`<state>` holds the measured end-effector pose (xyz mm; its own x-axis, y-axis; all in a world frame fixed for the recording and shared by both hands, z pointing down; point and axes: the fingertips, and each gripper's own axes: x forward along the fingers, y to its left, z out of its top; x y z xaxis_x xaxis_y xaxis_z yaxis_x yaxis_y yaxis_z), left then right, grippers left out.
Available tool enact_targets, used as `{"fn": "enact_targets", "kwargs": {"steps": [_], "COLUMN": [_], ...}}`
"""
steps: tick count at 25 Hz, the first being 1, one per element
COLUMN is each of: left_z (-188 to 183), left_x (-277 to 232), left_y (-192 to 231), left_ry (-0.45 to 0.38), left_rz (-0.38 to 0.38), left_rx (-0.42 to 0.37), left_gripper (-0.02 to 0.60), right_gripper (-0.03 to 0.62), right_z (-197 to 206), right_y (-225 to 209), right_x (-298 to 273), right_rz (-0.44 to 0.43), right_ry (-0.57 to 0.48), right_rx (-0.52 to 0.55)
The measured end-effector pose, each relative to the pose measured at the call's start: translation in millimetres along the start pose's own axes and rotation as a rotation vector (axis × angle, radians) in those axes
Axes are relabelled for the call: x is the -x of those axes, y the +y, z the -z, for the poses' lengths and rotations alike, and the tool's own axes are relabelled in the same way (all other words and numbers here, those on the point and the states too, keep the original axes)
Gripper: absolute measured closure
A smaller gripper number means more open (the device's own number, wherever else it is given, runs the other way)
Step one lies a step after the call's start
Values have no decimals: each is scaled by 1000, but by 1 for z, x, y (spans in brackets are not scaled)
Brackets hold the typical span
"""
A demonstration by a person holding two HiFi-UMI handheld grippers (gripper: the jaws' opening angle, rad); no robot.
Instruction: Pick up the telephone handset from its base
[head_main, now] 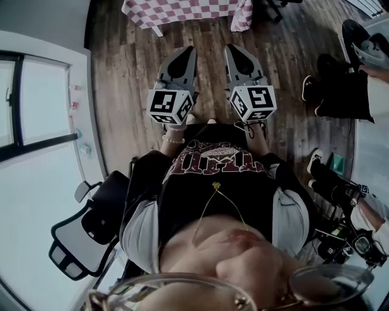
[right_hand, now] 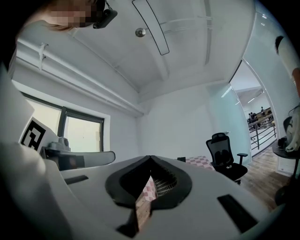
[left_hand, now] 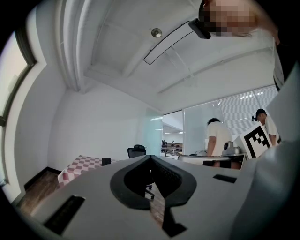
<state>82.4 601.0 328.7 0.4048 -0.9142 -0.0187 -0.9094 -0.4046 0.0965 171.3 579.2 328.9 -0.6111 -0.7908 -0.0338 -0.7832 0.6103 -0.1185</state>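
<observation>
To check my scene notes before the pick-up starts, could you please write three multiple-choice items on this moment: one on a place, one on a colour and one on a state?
1. In the head view, where is the checked tablecloth?
A) at the top edge, ahead of the left gripper and the right gripper
B) under the person's feet
C) at the bottom edge

2. What colours are its checks?
A) blue and yellow
B) red and white
C) green and black

3. How do the jaws of the two grippers stand?
A) both pairs together, nothing between them
B) both pairs wide apart
C) both pairs shut on a handset

Answers:
1 A, the cloth lies beyond the gripper tips at the top of the picture.
2 B, red and white squares show on it.
3 A, each gripper view shows its tips meeting, with nothing held.
</observation>
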Motion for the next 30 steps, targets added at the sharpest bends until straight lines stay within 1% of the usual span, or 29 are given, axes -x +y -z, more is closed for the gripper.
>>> {"fn": "enact_targets", "kwargs": {"steps": [5,9,13,18,23,30], "left_z": [2,3,-1,-5,-5,-6], "left_x": [-10,-20,-37,-57,-79,-107], "left_y": [-3,9,27,51,81,118], "left_ry": [-5,-8,-14,-13,-6,0], "left_rz": [16,23,36,44,62,86], "left_rx": [3,4,25,-1,23,19], "left_gripper": [572,572,572,572,572,572], "right_gripper": [577,577,577,577,577,577], "right_z": [0,1,1,-1,0,2], "right_y": [-7,-9,-12,-17,-19,-24], "right_x": [-2,-16,-39,-72,-108,-152], "right_rz": [6,15,16,19,35,60], "right_ry": [-11,-20,-20,-30,-26,-32], "right_rx": [3,-2,-19,-31,-30,-27]}}
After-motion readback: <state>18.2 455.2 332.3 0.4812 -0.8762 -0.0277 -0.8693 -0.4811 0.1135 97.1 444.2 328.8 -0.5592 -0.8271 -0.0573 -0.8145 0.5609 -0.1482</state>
